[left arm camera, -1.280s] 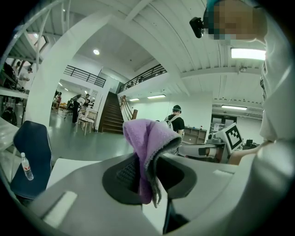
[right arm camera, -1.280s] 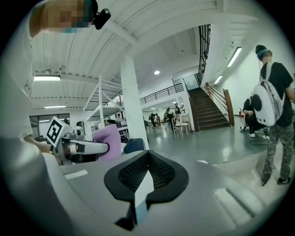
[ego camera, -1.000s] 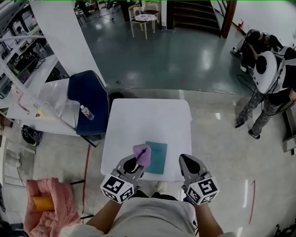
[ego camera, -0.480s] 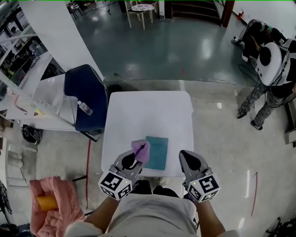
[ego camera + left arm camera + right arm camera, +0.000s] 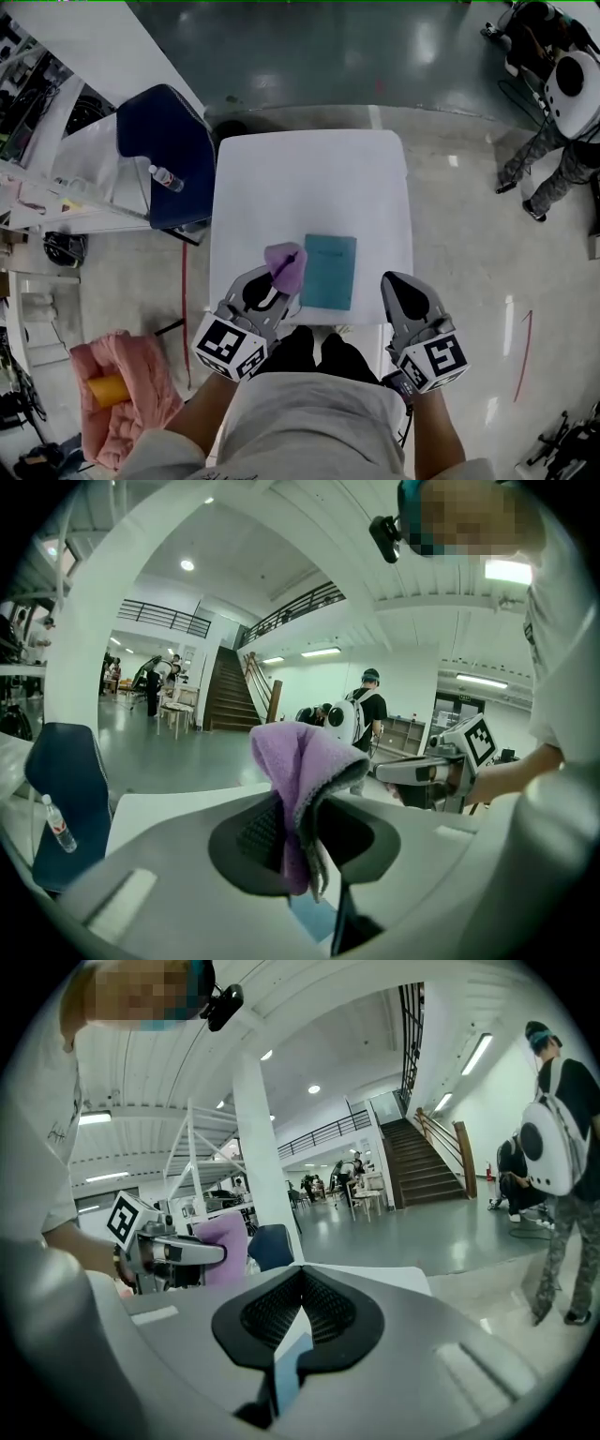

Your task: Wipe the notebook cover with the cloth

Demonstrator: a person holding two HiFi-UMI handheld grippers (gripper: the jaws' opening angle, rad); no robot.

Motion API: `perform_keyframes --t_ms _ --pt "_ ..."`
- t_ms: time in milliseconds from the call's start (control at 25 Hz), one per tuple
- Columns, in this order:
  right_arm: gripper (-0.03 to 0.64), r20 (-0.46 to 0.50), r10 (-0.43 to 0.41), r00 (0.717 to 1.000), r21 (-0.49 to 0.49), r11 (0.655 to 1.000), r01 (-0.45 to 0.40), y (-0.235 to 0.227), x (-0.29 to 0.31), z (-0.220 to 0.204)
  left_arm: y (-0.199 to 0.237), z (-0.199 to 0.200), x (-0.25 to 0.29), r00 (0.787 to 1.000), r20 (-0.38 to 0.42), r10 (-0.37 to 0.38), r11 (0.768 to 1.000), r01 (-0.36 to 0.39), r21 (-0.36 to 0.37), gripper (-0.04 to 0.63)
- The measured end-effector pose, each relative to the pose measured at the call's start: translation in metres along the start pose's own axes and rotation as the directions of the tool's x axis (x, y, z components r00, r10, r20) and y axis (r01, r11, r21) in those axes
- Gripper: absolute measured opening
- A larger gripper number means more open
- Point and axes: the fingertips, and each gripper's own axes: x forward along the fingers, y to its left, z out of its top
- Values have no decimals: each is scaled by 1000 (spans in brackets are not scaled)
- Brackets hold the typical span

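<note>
Purple cloth [image 5: 285, 266] is pinched in the closed fingers of the left gripper [image 5: 278, 285], just left of the teal notebook [image 5: 330, 271] laid on the white table's [image 5: 309, 187] near part. The right gripper [image 5: 401, 289] is held shut with nothing in it.

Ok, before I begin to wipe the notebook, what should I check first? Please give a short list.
1. Cloth clamped in the left gripper: ok.
2. Notebook closed and lying flat on the table: ok.
3. Cloth over the cover: not ok, it is beside the notebook's left edge.
4. Cloth touching any surface: cannot tell.
5. Right gripper empty, jaws together, off the notebook to its right: ok.
</note>
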Motion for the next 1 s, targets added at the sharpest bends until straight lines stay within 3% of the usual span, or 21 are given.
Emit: perform_keyframes --t_ms 1000 --pt "14 -77 -100 992 84 991 107 -47 25 -62 34 -59 48 987 -142 -71 995 79 57 78"
